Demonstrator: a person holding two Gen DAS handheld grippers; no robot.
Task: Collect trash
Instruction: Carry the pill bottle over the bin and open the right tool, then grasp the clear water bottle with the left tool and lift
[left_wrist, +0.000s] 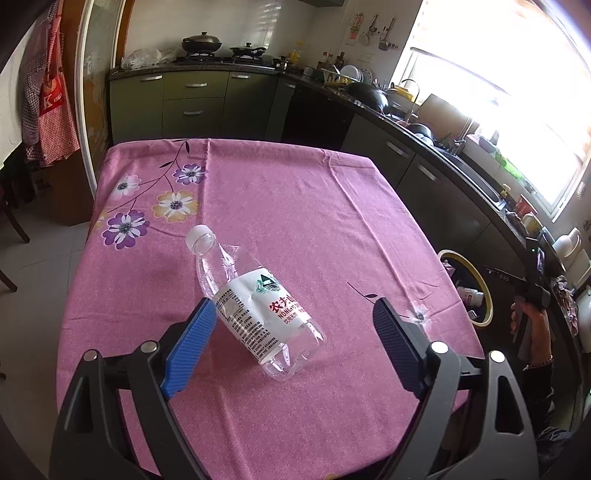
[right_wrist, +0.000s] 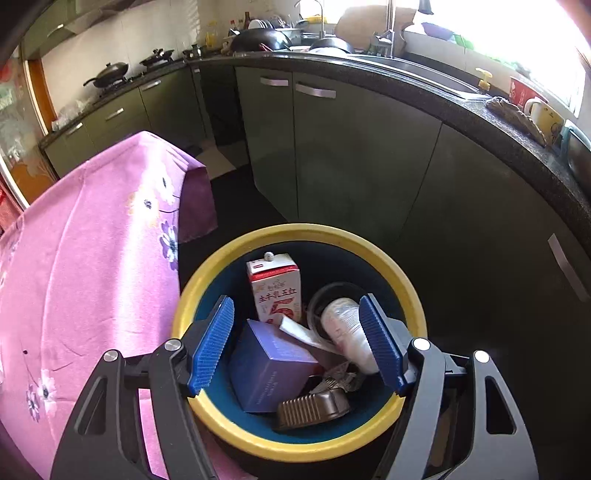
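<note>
A table under a pink flowered cloth (left_wrist: 295, 206) fills the left of the kitchen, and the left gripper (left_wrist: 295, 317) hovers over it with its blue-padded jaws spread wide, gripping nothing. Between those jaws lies a crumpled clear water bottle (left_wrist: 258, 306), white cap pointing toward eleven o'clock and base toward five; the left pad seems to be right at the label, though I cannot tell whether it touches. The bottle is the only rubbish visible on the cloth. At three o'clock from the table, on the floor beside the dark cabinets, stands a yellow-rimmed bin (right_wrist: 295, 443). The right gripper (right_wrist: 297, 343) hangs directly above its mouth, jaws wide and empty. Inside are a red and white milk carton (right_wrist: 275, 288), a lilac box (right_wrist: 269, 373), a white paper cup (right_wrist: 347, 332) and a brown ridged tray (right_wrist: 314, 408). The bottle pickup looks to be the step in hand; next the left jaws need to close across the label, then carry it toward three o'clock to the bin.
</note>
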